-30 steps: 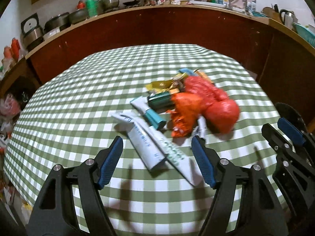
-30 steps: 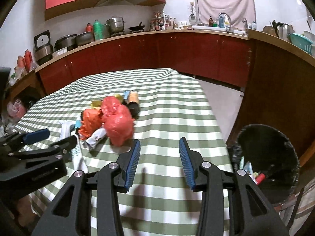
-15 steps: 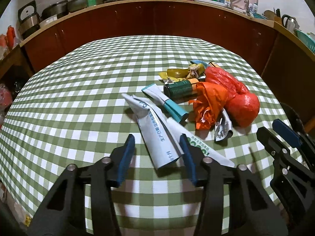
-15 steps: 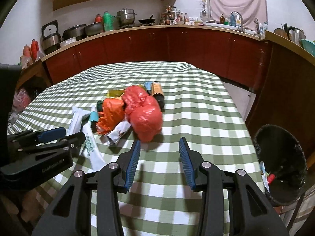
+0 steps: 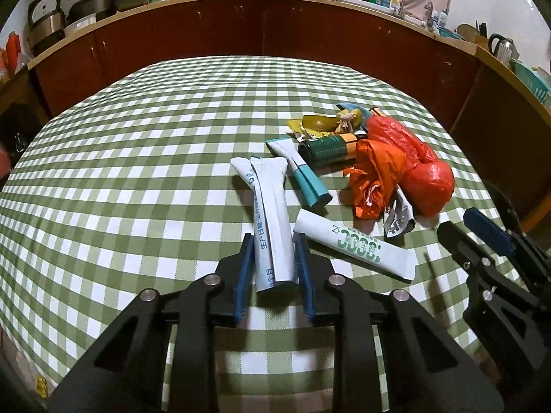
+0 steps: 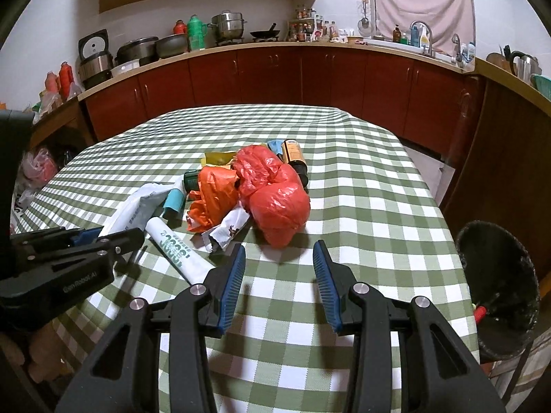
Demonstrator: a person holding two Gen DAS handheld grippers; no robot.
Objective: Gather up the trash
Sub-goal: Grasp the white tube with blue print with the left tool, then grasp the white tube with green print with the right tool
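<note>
The left gripper (image 5: pixel 274 261) is clamped on the near end of a white tube with blue print (image 5: pixel 270 220); its blue pads press both sides of the tube, which stretches away from it across the green checked tablecloth (image 5: pixel 137 172); just to the right lies a second white tube with green numerals (image 5: pixel 354 244), angled toward the near right, its far end beside the gripper's right finger. Farther off sits a teal-capped tube (image 5: pixel 303 175), and beyond it a dark green can with an orange band (image 5: pixel 327 148), lying on its side; a crumpled orange bag (image 5: pixel 375 175) and a red plastic bag (image 5: pixel 423 175) touch each other at the right of the pile, with a torn white wrapper (image 5: pixel 397 215) at their near edge and yellow wrappers (image 5: pixel 316 124) at the far side.

The right gripper (image 6: pixel 279 275) hovers over the cloth with its jaws spread and nothing between them; it sits near the red bag, just short of it; from the right wrist view a brown bottle (image 6: pixel 294 156) lies behind the red bag on the far side. A black-lined trash bin (image 6: pixel 499 292) stands on the floor at the right, off the table's edge, with some litter inside; red-brown cabinets (image 6: pixel 275 72) and a counter with pots (image 6: pixel 227 24) line the far wall.
</note>
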